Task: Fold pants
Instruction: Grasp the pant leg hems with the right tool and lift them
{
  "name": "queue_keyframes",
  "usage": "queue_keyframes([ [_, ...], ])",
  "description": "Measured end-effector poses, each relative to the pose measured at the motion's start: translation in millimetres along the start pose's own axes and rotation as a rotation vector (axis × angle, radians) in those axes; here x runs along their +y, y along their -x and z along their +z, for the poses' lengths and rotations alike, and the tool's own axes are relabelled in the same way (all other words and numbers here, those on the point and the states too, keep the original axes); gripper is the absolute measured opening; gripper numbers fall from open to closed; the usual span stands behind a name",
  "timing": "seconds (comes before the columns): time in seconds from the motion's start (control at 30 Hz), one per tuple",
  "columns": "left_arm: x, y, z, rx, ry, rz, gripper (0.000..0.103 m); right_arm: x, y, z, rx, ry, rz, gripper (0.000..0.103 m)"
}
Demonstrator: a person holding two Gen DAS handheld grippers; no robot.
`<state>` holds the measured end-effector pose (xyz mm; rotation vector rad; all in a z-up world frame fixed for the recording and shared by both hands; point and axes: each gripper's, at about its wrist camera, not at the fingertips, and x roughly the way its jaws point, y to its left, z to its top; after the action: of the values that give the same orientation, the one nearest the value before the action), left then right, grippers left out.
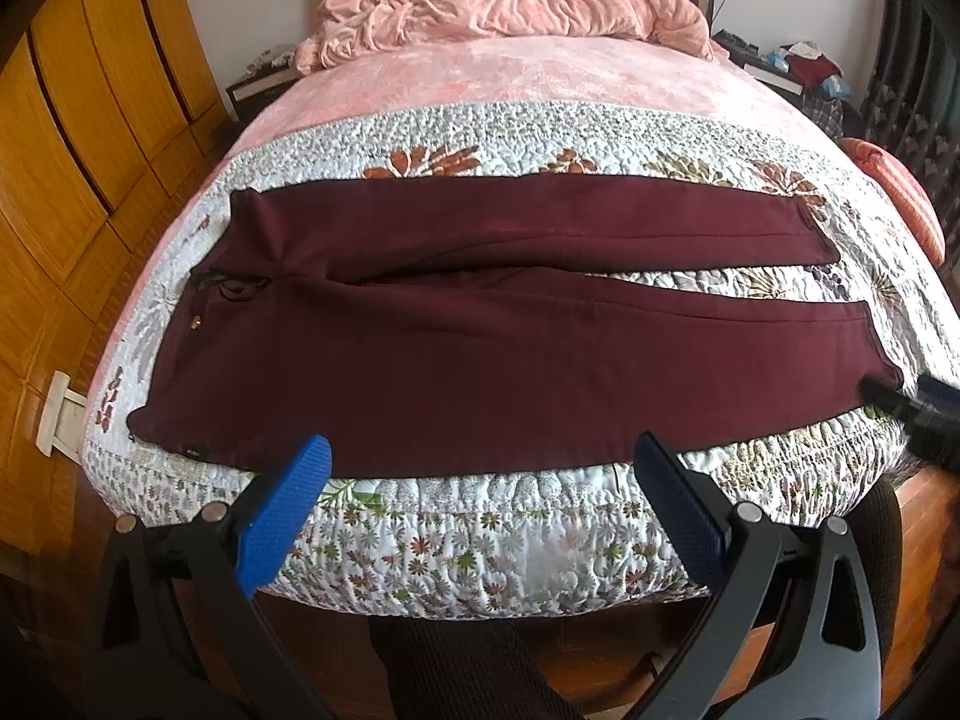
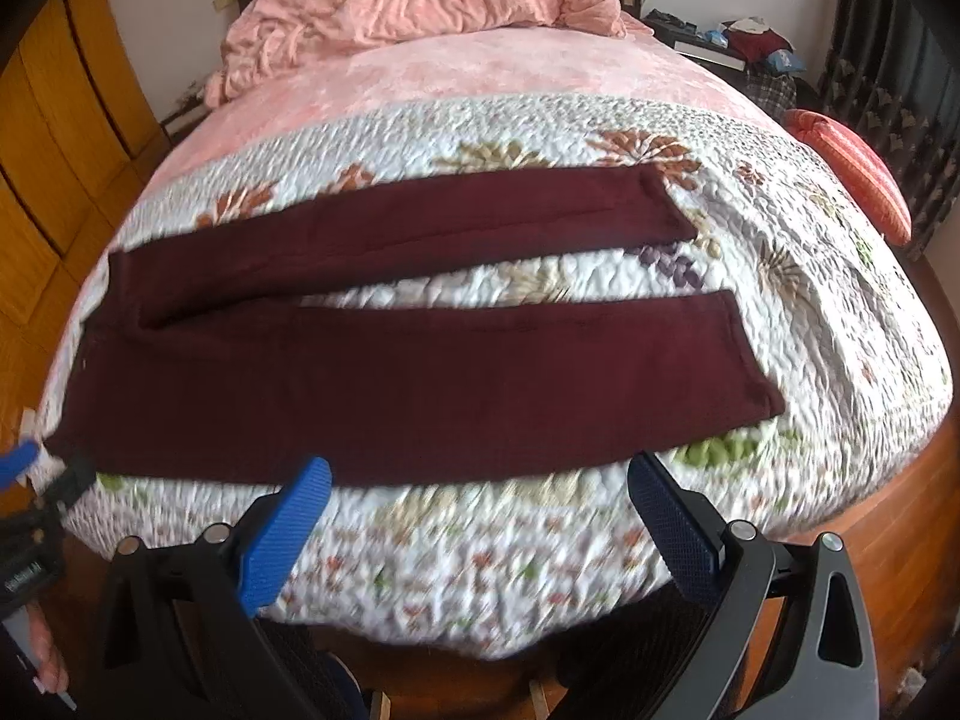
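Note:
Dark maroon pants (image 1: 480, 324) lie flat across the bed's floral quilt (image 1: 480, 534), waist at the left, two legs spread apart toward the right. My left gripper (image 1: 483, 462) is open, its blue pads just before the near edge of the near leg. In the right wrist view the pants (image 2: 390, 384) lie the same way, and my right gripper (image 2: 480, 480) is open just before the near leg's edge. The right gripper also shows in the left wrist view (image 1: 918, 408) by the near leg's hem. The left gripper shows at the right wrist view's left edge (image 2: 36, 474), near the waist.
A crumpled pink blanket (image 1: 510, 0) lies at the head of the bed. Wooden wardrobes (image 1: 78, 138) stand on the left. A cluttered nightstand (image 1: 798, 66) and a striped orange cushion (image 2: 852, 174) are on the right. Wooden floor shows beneath the bed's foot.

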<state>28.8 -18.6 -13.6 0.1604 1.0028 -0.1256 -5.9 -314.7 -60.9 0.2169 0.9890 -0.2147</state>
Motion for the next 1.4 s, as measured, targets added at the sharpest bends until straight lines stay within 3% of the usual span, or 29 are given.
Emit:
queue_keyframes([
  [0.2, 3, -21, 33, -0.026, 0.039, -0.018, 0.1, -84, -36, 93, -0.053, -0.055, 0.057, 0.099],
  [0.3, -3, -35, 55, -0.046, 0.066, -0.033, 0.1, -128, -91, 157, 0.037, -0.031, 0.039, 0.099],
  [0.43, -19, -58, 81, -0.038, 0.034, -0.099, 0.1, -168, -164, 208, 0.163, -0.017, 0.071, 0.099],
  [0.57, -40, -91, 104, 0.004, -0.009, -0.093, 0.1, -188, -219, 233, 0.21, -0.007, 0.115, 0.099],
  [0.77, -64, -127, 127, 0.045, -0.076, -0.124, 0.1, -200, -268, 250, 0.226, 0.011, 0.144, 0.099],
  [0.83, -70, -134, 130, 0.049, -0.086, -0.138, 0.1, -203, -278, 252, 0.222, 0.01, 0.175, 0.091],
  [0.9, -77, -141, 135, 0.051, -0.101, -0.158, 0.1, -204, -279, 253, 0.193, 0.028, 0.153, 0.076],
  [0.97, -83, -148, 141, 0.05, -0.115, -0.172, 0.1, -203, -277, 254, 0.184, 0.049, 0.202, 0.043],
  [1.03, -86, -153, 147, 0.046, -0.119, -0.183, 0.1, -202, -271, 253, 0.172, 0.07, 0.194, 0.026],
  [1.23, -95, -176, 177, 0.02, -0.17, -0.254, 0.1, -201, -206, 244, 0.017, 0.182, 0.305, 0.024],
  [1.4, -120, -210, 217, 0.011, -0.361, -0.419, 0.1, -193, -157, 239, -0.065, 0.283, 0.377, 0.024],
])
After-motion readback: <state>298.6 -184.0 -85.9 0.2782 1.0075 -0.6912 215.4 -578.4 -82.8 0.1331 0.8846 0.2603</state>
